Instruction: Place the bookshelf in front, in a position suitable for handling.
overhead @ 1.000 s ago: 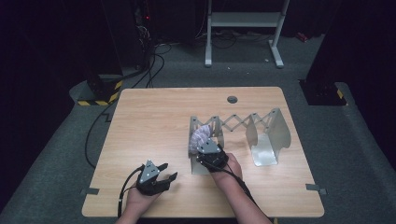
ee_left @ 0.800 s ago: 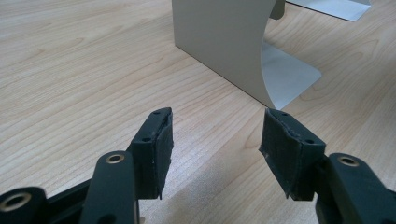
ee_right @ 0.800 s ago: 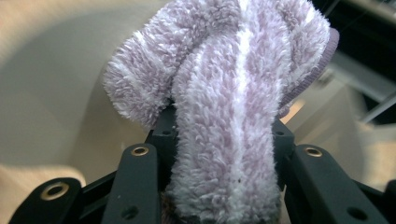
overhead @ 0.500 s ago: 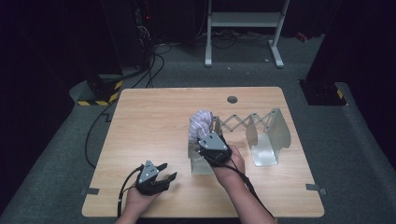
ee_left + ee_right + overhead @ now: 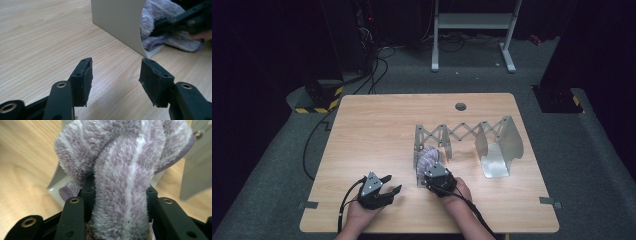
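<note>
A fluffy purple-and-white striped towel (image 5: 430, 156) hangs bunched at the left end of a grey metal rack with scissor links (image 5: 462, 134). My right gripper (image 5: 433, 171) is shut on the towel, held just in front of the rack's left plate (image 5: 418, 142). In the right gripper view the towel (image 5: 125, 165) bulges up between both black jaws and hides the pads. My left gripper (image 5: 392, 183) rests low near the table's front, open with nothing between its pads (image 5: 85, 77). From the left gripper view, the plate (image 5: 117, 22) and the towel (image 5: 162, 32) lie ahead.
The rack's curved right end plate (image 5: 504, 145) stands at the table's right. The wooden table (image 5: 372, 130) has a round cable hole (image 5: 460, 106) at its back edge. Cables (image 5: 317, 135) trail off the left side onto grey carpet.
My right gripper carried the towel up and away from me, then came back down and toward me at the rack's left end. The left gripper has stayed where it was.
</note>
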Action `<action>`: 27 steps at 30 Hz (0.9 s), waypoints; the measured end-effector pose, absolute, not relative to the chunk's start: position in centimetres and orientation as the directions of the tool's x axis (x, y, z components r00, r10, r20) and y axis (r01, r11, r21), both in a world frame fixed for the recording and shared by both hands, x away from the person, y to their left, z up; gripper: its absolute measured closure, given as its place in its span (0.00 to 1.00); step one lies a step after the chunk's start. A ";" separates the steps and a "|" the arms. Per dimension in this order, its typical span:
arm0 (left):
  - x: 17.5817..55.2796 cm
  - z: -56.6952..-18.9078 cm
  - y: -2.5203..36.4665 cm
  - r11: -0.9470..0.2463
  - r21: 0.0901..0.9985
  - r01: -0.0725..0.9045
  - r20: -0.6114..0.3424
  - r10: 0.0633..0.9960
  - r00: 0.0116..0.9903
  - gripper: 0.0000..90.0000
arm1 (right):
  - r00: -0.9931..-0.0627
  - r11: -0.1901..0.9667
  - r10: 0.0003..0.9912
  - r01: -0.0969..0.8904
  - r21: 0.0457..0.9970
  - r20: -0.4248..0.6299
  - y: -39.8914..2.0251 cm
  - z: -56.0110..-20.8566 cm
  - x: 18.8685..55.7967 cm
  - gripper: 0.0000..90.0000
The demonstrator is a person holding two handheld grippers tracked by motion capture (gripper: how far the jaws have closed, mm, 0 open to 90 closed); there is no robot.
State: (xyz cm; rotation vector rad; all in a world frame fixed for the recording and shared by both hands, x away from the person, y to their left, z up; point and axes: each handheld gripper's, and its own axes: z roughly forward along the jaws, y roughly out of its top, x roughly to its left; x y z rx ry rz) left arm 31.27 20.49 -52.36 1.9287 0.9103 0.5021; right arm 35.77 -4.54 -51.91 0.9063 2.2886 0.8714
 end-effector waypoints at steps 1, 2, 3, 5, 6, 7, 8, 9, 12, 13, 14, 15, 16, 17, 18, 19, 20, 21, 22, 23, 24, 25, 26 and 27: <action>31.3 -52.4 20.5 -0.313 0.865 0.392 -0.016 0.764 0.645 0.49 | -0.646 0.554 0.735 0.395 0.733 -0.208 -4.8 -52.0 34.9 0.66; 31.3 -52.4 20.4 -0.314 0.864 0.394 -0.017 0.764 0.645 0.49 | -0.651 0.558 0.729 0.385 0.735 -0.212 -4.8 -52.0 34.5 0.66; 31.4 -52.5 20.4 -0.313 0.863 0.397 -0.018 0.765 0.644 0.49 | -0.651 0.558 0.729 0.385 0.735 -0.212 -4.8 -52.0 34.5 0.66; 31.4 -52.5 20.4 -0.312 0.864 0.396 -0.017 0.766 0.642 0.49 | -0.659 0.561 0.719 0.362 0.745 -0.221 -4.8 -51.9 33.7 0.66; 31.4 -52.5 20.4 -0.312 0.864 0.396 -0.017 0.766 0.642 0.49 | -0.659 0.561 0.719 0.362 0.745 -0.221 -4.8 -51.9 33.7 0.66; 31.4 -52.4 20.5 -0.311 0.864 0.397 -0.019 0.768 0.641 0.49 | -0.661 0.566 0.715 0.356 0.744 -0.227 -4.8 -51.7 33.6 0.66; 31.4 -52.4 20.5 -0.311 0.864 0.395 -0.017 0.767 0.641 0.49 | -0.661 0.559 0.715 0.346 0.754 -0.227 -4.8 -51.2 33.6 0.66; 31.3 -52.4 20.5 -0.308 0.866 0.394 -0.019 0.767 0.641 0.49 | -0.660 0.545 0.719 0.338 0.767 -0.219 -4.9 -50.8 33.5 0.66; 31.3 -52.3 20.5 -0.310 0.866 0.392 -0.018 0.764 0.645 0.49 | -0.655 0.514 0.721 0.290 0.807 -0.224 -5.0 -49.2 32.9 0.66; 31.3 -52.3 20.5 -0.310 0.867 0.391 -0.014 0.768 0.641 0.49 | -0.655 0.514 0.721 0.290 0.807 -0.224 -5.0 -49.2 32.9 0.66; 31.3 -52.3 20.4 -0.312 0.866 0.391 -0.008 0.772 0.635 0.49 | -0.656 0.505 0.721 0.276 0.818 -0.224 -5.1 -48.7 32.7 0.66; 31.4 -52.2 20.4 -0.312 0.866 0.390 -0.005 0.775 0.632 0.48 | -0.654 0.495 0.722 0.260 0.829 -0.225 -5.1 -48.2 32.4 0.66; 31.4 -52.2 20.4 -0.308 0.868 0.389 -0.005 0.778 0.628 0.48 | -0.649 0.468 0.727 0.229 0.854 -0.224 -5.2 -47.0 31.8 0.66; 31.4 -52.1 20.4 -0.308 0.869 0.387 -0.003 0.780 0.626 0.48 | -0.649 0.468 0.727 0.229 0.854 -0.224 -5.2 -47.0 31.8 0.66; 31.4 -52.1 20.4 -0.310 0.869 0.386 0.000 0.780 0.626 0.48 | -0.647 0.453 0.729 0.212 0.866 -0.223 -5.2 -46.4 31.6 0.66; 31.3 -52.1 20.4 -0.311 0.869 0.385 0.002 0.780 0.626 0.48 | -0.645 0.418 0.733 0.176 0.891 -0.217 -5.4 -45.1 31.0 0.66; 31.3 -52.0 20.5 -0.309 0.869 0.386 0.001 0.782 0.623 0.48 | -0.642 0.407 0.735 0.164 0.899 -0.216 -5.5 -44.8 30.8 0.66; 31.3 -52.0 20.5 -0.309 0.869 0.386 0.001 0.782 0.623 0.48 | -0.642 0.407 0.735 0.164 0.899 -0.216 -5.5 -44.8 30.8 0.66; 31.3 -52.0 20.5 -0.305 0.870 0.387 -0.002 0.784 0.621 0.48 | -0.639 0.395 0.738 0.149 0.907 -0.216 -5.6 -44.3 30.6 0.66; 31.3 -52.0 20.5 -0.303 0.871 0.388 -0.004 0.784 0.621 0.48 | -0.636 0.376 0.742 0.134 0.917 -0.212 -5.8 -43.8 30.4 0.66; 31.3 -51.9 20.6 -0.298 0.872 0.389 -0.008 0.785 0.619 0.48 | -0.634 0.358 0.745 0.120 0.926 -0.206 -5.9 -43.3 30.2 0.66; 31.3 -51.9 20.6 -0.297 0.872 0.389 -0.010 0.785 0.620 0.47 | -0.634 0.358 0.745 0.116 0.926 -0.208 -6.0 -43.2 30.2 0.66; 31.3 -51.9 20.6 -0.297 0.872 0.389 -0.010 0.785 0.620 0.47 | -0.634 0.358 0.745 0.116 0.926 -0.208 -6.0 -43.2 30.2 0.66; 31.3 -51.9 20.6 -0.296 0.872 0.390 -0.011 0.785 0.620 0.47 | -0.635 0.361 0.744 0.118 0.925 -0.209 -5.9 -43.3 30.3 0.66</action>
